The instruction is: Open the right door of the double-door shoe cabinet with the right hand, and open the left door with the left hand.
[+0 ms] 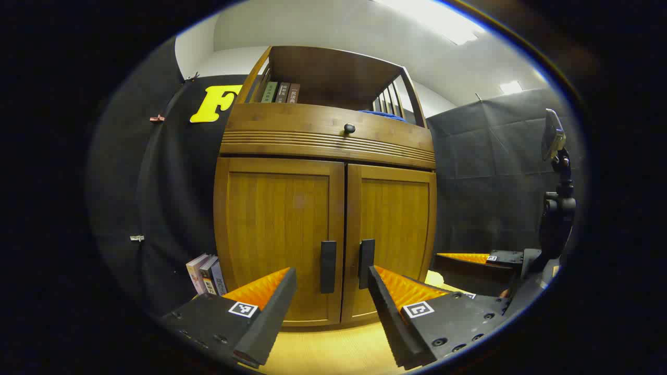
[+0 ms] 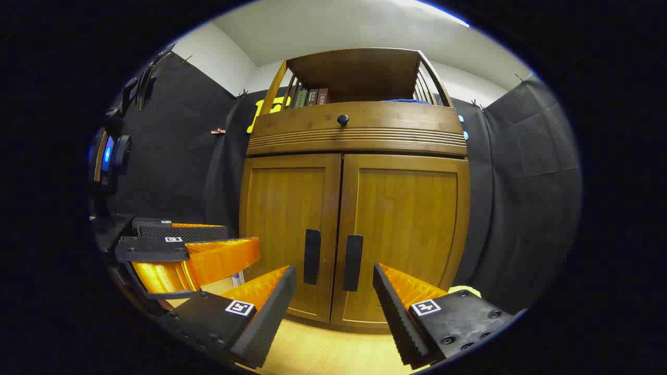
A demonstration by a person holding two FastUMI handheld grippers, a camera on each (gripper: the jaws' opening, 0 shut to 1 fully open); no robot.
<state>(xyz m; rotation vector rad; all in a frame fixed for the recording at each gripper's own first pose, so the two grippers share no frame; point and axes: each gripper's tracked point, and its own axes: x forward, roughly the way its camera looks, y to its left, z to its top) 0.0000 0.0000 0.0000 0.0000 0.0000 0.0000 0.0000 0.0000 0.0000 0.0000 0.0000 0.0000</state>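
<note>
Left gripper [image 1: 331, 291] jaws spread, short of closed left door [image 1: 279, 237].

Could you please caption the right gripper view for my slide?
Open right gripper faces the closed shoe cabinet.

I count one cabinet [image 1: 325, 219] at the centre of the frame, with two doors: the left door [image 1: 279, 237] and the right door [image 1: 396, 234]. Each carries one handle, so two handles: one [image 1: 328, 266] and another [image 1: 366, 263]. One knob [image 1: 349, 128] sits above them. Three books [image 1: 281, 92] stand at the top, three more [image 1: 206, 273] at lower left. I have two fingers [image 1: 271, 307] per hand.
</note>
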